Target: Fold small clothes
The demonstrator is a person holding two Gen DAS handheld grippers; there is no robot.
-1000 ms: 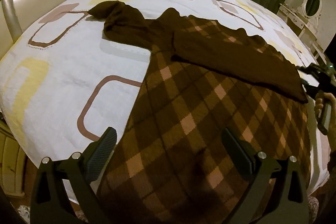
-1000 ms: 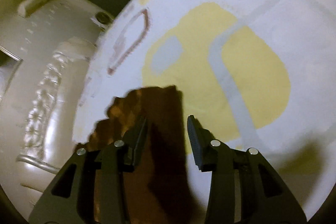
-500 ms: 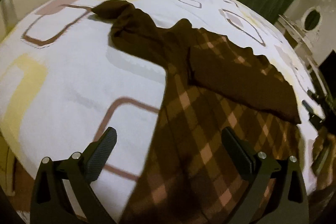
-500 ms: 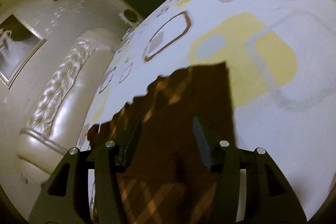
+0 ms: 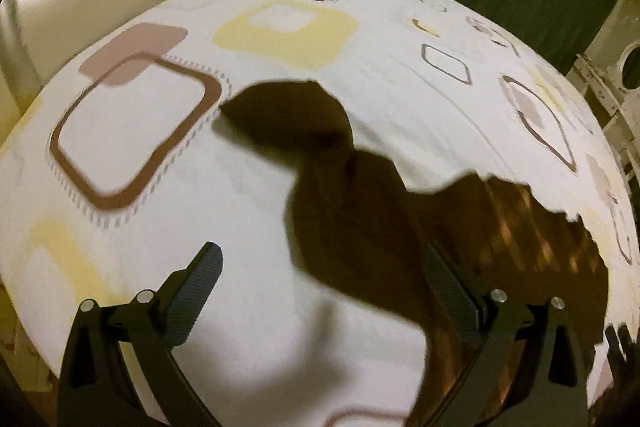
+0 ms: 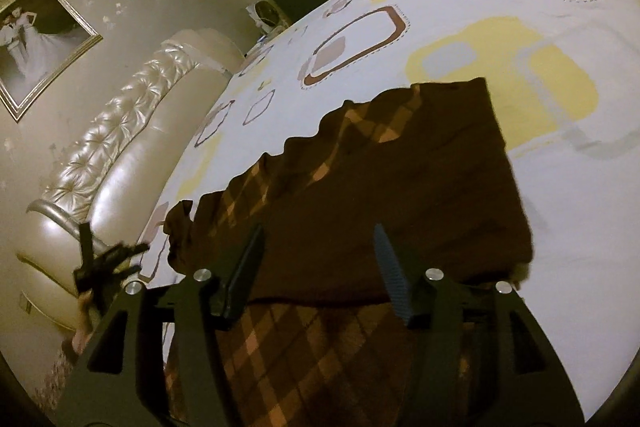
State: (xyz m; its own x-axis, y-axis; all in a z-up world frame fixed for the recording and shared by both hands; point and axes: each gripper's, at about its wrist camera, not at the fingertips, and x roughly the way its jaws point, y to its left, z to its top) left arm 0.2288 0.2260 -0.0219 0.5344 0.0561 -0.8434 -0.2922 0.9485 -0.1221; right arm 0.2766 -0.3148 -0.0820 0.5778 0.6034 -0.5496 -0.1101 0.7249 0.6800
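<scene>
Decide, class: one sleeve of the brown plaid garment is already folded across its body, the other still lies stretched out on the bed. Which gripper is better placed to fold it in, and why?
Left. The left gripper, jaws open and empty, faces the outstretched sleeve; the right gripper hangs over the folded sleeve.

Left claw (image 5: 320,287): 2 matte black fingers on angular black brackets with triangular cut-outs. Each finger ends in a flat rectangular pad (image 5: 192,301) with a fine cross-hatched, carbon-weave texture. 2 round silver screw heads (image 5: 145,295) sit on each bracket near the pad's base.

Right claw (image 6: 318,277): the same black bracket build, 2 silver screws (image 6: 203,274) per side. Its pads (image 6: 390,273) show edge-on, with a ribbed, toothed face that reads bluish grey.

In the right wrist view the left claw appears far off as a blurred black frame; the hand below it is too indistinct to detail.
</scene>
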